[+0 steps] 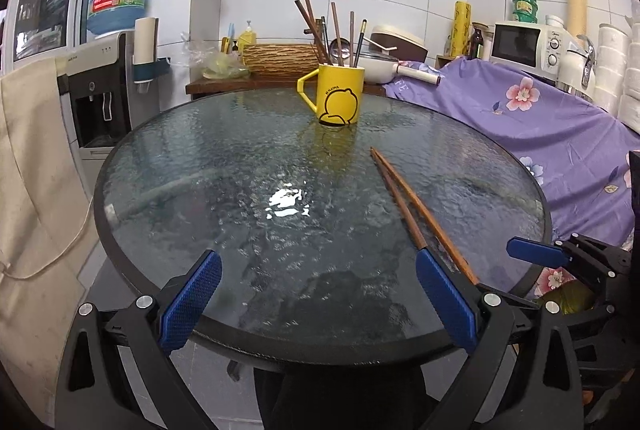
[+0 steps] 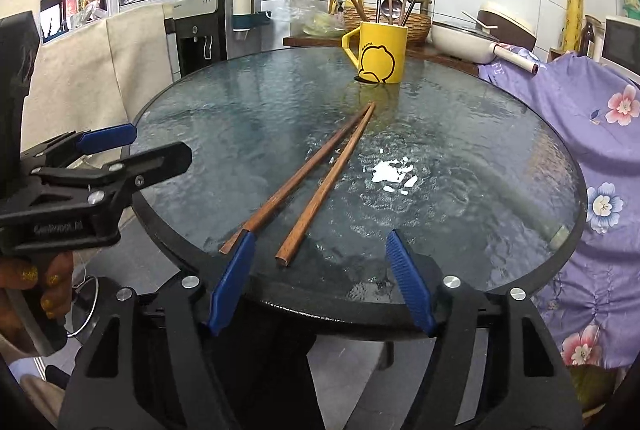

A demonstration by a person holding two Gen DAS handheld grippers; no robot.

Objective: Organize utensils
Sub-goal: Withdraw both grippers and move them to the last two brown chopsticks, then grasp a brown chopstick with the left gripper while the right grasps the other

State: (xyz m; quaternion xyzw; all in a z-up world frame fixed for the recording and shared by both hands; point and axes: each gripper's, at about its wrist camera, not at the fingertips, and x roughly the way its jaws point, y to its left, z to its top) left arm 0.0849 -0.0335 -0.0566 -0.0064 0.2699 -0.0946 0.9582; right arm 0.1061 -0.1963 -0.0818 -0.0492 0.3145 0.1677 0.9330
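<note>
A yellow mug [image 1: 340, 96] [image 2: 380, 52] stands upright at the far side of the round glass table [image 1: 200, 158] [image 2: 480, 158]. It holds several chopsticks and a spoon. Two brown wooden chopsticks [image 1: 416, 208] [image 2: 316, 176] lie loose on the glass, tips towards the mug. My left gripper [image 1: 316, 294] is open and empty over the near table edge, the chopsticks just right of its right finger. My right gripper [image 2: 320, 278] is open and empty, the thick ends of the chopsticks lying just ahead between its fingers. The left gripper also shows in the right wrist view [image 2: 132, 146].
A purple flowered cloth [image 1: 540, 134] [image 2: 592, 158] covers furniture to the right of the table. A water dispenser [image 1: 100, 94] and beige cloth [image 1: 36, 190] stand at the left. A counter behind holds a basket [image 1: 280, 59], pan and microwave [image 1: 528, 44].
</note>
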